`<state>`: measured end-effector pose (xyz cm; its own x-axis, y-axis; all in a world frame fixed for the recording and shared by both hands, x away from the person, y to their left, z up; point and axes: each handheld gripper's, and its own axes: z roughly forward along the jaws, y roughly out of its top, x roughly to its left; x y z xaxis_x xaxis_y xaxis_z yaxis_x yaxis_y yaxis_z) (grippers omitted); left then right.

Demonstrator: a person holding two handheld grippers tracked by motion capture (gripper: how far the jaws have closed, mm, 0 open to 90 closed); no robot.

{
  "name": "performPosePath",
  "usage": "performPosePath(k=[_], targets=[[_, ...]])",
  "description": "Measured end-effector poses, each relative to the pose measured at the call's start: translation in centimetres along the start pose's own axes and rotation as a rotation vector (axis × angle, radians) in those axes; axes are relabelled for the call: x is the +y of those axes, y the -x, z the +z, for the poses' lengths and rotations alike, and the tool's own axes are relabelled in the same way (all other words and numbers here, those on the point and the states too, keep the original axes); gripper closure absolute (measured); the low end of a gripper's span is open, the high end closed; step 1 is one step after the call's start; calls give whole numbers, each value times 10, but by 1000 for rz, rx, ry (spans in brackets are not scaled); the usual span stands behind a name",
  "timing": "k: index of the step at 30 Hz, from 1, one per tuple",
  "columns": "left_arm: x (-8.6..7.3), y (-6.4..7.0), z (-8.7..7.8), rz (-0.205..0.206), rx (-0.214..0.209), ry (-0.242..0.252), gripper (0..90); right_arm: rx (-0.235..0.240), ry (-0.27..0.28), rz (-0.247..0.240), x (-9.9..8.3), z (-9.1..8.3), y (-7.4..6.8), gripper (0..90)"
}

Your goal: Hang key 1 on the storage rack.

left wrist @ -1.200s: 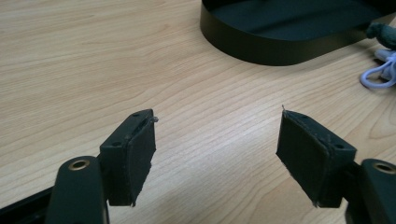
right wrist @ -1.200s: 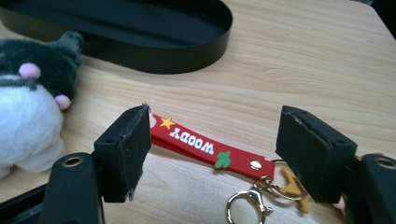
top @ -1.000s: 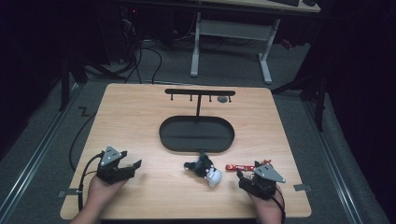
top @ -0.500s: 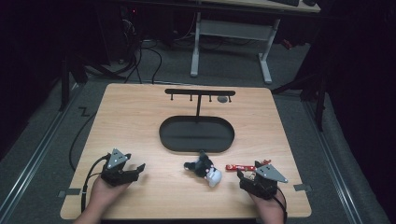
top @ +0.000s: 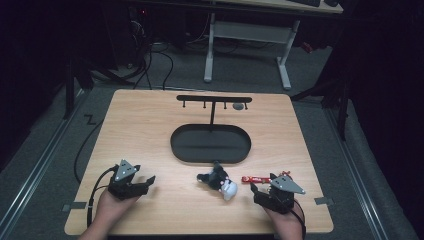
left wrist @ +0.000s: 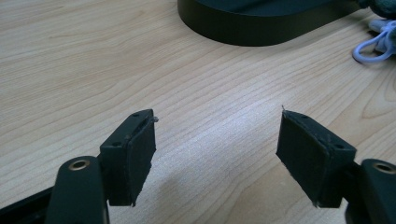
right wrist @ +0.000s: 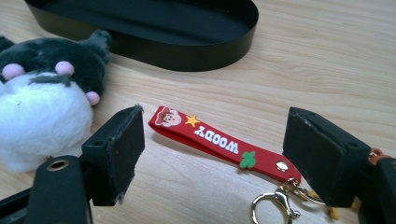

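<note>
Right gripper has its jaws spread wide with nothing between the pads yet, and the red Woody keychain strap lies flat on the bench right between them, running diagonally. Its metal clasp and key ring sit down by the right-hand jaw. From above, the strap is near the front edge of the bench, toward the front right corner, just ahead of the right gripper.

If I were doing this grab, I'd turn the gripper a bit so the pads close across the strap's narrow width, not along its length. It's thin and flat, so get the jaw tips right down on the wood before closing, or they'll pinch air above it. Aim mid-strap around the lettering, away from the rivet and the ring, so metal doesn't slip on the pads.

The black-and-white plush toy sits just beside the left-hand jaw, close enough to snag fur.

Left gripper also has jaws wide and empty, over bare wood near the front left corner.

Further back, the black oval tray sits mid-bench, with a hook stand rising from its far side. I can't quite tell what's hanging on it, too small.
</note>
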<state>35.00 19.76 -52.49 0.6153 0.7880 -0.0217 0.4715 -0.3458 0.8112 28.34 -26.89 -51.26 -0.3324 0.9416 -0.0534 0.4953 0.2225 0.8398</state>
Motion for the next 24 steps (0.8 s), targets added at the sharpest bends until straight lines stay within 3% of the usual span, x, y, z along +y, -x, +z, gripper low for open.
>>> performPosePath(k=[12, 15, 17, 24], targets=[[2, 6, 2, 42, -15, 3, 280, 67, -39, -36, 9, 4, -14, 180], [2, 6, 2, 43, -20, 3, 279, 82, -78, -43, 16, 6, -18, 167], [3, 6, 2, 30, -47, -1, 282, 83, -114, -56, 19, 7, -18, 167], [5, 8, -1, 66, -68, 16, 294, 80, -230, -65, 27, 7, -14, 163]])
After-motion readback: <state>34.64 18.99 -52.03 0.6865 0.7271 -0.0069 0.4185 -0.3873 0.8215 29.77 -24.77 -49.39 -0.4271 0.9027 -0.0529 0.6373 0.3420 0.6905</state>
